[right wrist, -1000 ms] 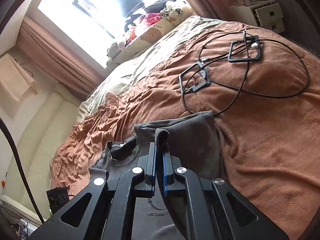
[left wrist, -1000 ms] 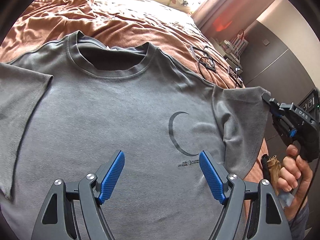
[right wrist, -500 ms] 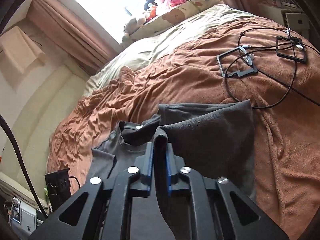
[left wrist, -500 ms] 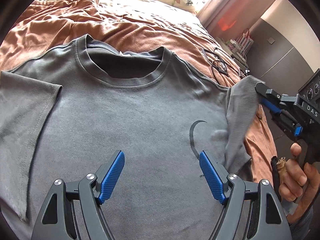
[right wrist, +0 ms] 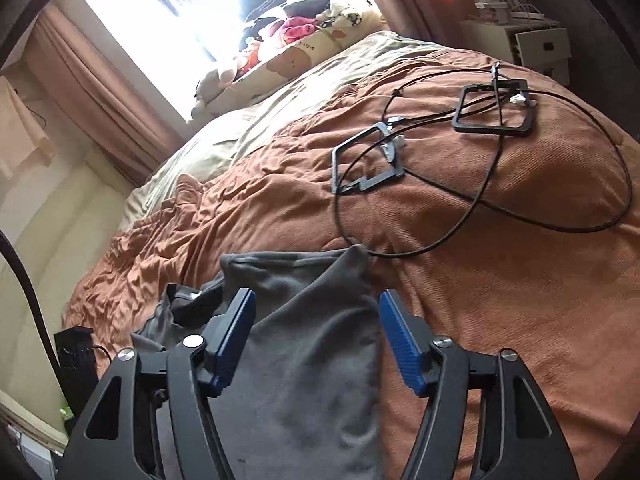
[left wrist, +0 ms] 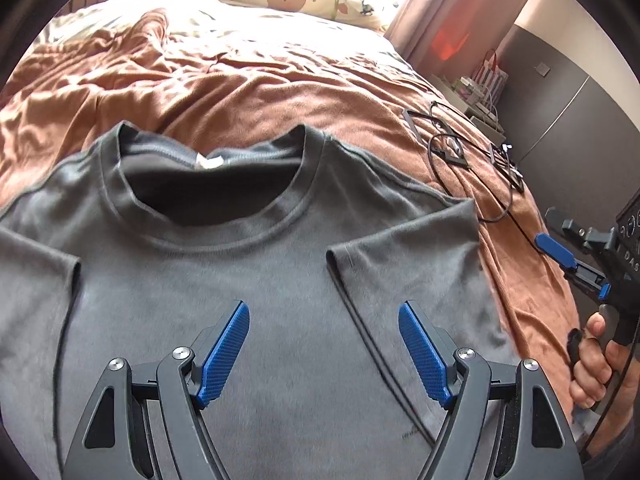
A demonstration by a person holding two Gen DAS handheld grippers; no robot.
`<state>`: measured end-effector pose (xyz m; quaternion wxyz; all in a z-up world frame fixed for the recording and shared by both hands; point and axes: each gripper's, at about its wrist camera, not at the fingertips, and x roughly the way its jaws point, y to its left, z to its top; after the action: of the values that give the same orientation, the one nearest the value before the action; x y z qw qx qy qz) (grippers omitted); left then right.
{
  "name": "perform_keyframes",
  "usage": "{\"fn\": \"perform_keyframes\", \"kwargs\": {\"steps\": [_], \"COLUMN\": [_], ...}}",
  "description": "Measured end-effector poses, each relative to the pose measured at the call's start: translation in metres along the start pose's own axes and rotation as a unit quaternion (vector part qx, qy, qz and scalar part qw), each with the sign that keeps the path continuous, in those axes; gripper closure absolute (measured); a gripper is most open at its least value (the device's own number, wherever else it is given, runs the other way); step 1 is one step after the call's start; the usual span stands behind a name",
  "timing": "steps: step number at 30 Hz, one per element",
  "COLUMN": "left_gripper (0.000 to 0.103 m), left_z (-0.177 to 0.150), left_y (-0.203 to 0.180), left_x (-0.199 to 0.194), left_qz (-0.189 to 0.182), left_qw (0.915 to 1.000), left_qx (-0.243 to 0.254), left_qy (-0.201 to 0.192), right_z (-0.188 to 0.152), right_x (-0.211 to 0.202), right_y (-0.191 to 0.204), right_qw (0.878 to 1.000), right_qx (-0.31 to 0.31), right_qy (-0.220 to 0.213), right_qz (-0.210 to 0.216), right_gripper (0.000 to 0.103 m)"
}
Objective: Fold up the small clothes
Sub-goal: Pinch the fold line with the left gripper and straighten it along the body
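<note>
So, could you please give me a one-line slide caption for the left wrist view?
Open left gripper above a grey cotton T-shirt on a rust-brown blanket, one sleeve folded inward.

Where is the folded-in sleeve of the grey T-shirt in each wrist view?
Left wrist: the folded-in sleeve lies right of centre, over the shirt's chest, just above the left gripper.
Right wrist: the sleeve sits low at centre, between the opening jaws of the right gripper, not pinched.
Shared landmark: the black cable on the brown blanket.
</note>
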<state>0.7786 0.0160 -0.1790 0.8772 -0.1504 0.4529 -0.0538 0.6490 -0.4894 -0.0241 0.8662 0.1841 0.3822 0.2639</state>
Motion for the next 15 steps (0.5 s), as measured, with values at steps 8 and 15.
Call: {"fn": "perform_keyframes", "kwargs": {"steps": [8, 15], "left_gripper": [0.025, 0.038], "left_z": [0.023, 0.034], "left_y": [-0.011, -0.015], "left_x": [0.034, 0.049], "left_qz": [-0.003, -0.012], "left_qw": [0.9988, 0.9967], "left_qx": [0.048, 0.079], "left_qy": [0.008, 0.016], "right_z": [0.016, 0.021], "right_x": [0.037, 0.078], "right_y": [-0.008, -0.002], "right_qw": [0.998, 0.995], "right_qx": [-0.015, -0.042], "right_qy": [0.041, 0.065], "right_qz": [-0.04, -0.056], "right_gripper": [0.067, 0.071]}}
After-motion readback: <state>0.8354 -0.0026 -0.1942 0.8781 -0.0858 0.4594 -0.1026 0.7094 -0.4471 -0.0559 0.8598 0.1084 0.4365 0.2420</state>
